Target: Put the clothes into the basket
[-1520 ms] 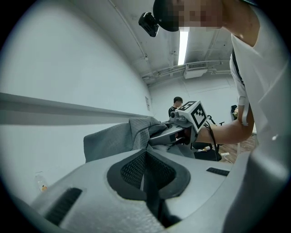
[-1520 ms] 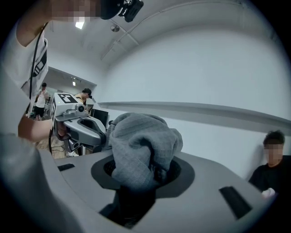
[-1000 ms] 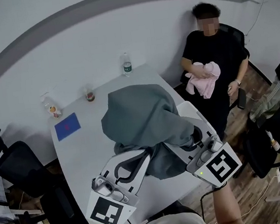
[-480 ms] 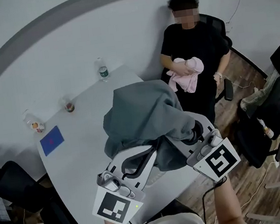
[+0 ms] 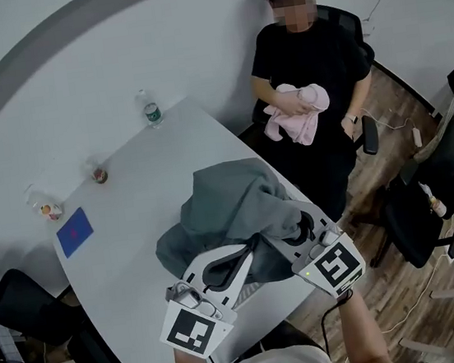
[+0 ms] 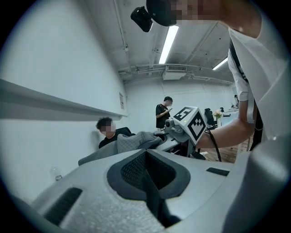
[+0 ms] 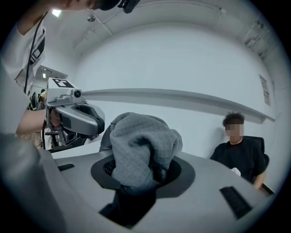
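The grey garment (image 5: 230, 205) hangs bunched above the near right part of the white table (image 5: 127, 239), close to its right edge. The right gripper (image 5: 297, 227) has its jaws clamped narrow on a thick fold. Its own view shows that fold bulging out between the jaws, which the head view hides under cloth. The left gripper (image 5: 243, 256) has its jaws pressed together. Its view shows the garment only just beyond the tip, so a pinched fold cannot be confirmed, while the head view puts that tip under the garment's hem. There are two garments: the grey one, and a pink cloth (image 5: 296, 109) held by a person in black (image 5: 309, 49) at the table's far right corner. The left gripper view alone shows a second person (image 6: 163, 111), standing far off. Three small containers (image 5: 150, 112) and one blue square (image 5: 74, 232) sit along the far and left edges, well apart from the garment. The middle of the table is bare. To the right, wooden floor (image 5: 389, 280) lies between the table and a black chair (image 5: 428, 200).
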### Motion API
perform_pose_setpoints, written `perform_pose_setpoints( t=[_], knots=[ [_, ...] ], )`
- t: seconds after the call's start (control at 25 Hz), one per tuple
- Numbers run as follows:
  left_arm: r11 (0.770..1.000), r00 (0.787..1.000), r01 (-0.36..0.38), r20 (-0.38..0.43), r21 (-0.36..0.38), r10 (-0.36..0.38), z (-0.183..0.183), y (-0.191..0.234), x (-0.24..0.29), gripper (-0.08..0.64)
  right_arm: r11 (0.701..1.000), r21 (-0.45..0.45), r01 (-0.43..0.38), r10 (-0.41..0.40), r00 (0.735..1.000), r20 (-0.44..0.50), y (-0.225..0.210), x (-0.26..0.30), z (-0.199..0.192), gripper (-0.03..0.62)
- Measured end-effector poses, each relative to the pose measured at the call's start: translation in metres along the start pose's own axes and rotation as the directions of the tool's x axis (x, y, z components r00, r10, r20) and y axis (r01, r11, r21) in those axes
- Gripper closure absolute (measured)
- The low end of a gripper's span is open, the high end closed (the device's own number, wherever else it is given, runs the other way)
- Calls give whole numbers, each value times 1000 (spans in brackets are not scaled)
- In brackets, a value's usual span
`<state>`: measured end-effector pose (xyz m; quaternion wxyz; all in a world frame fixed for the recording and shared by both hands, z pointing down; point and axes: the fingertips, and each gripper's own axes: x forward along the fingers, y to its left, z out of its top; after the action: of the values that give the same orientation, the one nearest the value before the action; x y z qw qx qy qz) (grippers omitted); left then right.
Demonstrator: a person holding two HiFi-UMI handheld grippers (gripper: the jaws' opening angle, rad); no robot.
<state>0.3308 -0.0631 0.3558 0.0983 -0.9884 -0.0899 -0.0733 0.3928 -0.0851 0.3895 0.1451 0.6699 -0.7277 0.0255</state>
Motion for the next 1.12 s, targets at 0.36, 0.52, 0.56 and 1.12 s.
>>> perform_pose_setpoints(
  t=[0.36, 0.52, 0.56, 1.12],
  knots=[
    [997, 998, -8, -66, -72, 3, -41, -2, 20, 558, 997, 29, -74, 77, 991, -108, 3, 21, -67, 430],
    [997, 996, -9, -90, -81, 1, -56, -2, 20, 558, 993, 34, -112, 117, 976, -186, 10, 31, -96, 423],
    [996, 995, -12, -97, -90, 3, -59, -1, 20, 558, 992, 30, -124, 127, 969, -213, 12, 34, -104, 421],
    [996, 988, 10, -153, -92, -24, -90, -6, 20, 558, 970, -62, -235, 183, 875, -448, 34, 52, -160, 405]
  ],
)
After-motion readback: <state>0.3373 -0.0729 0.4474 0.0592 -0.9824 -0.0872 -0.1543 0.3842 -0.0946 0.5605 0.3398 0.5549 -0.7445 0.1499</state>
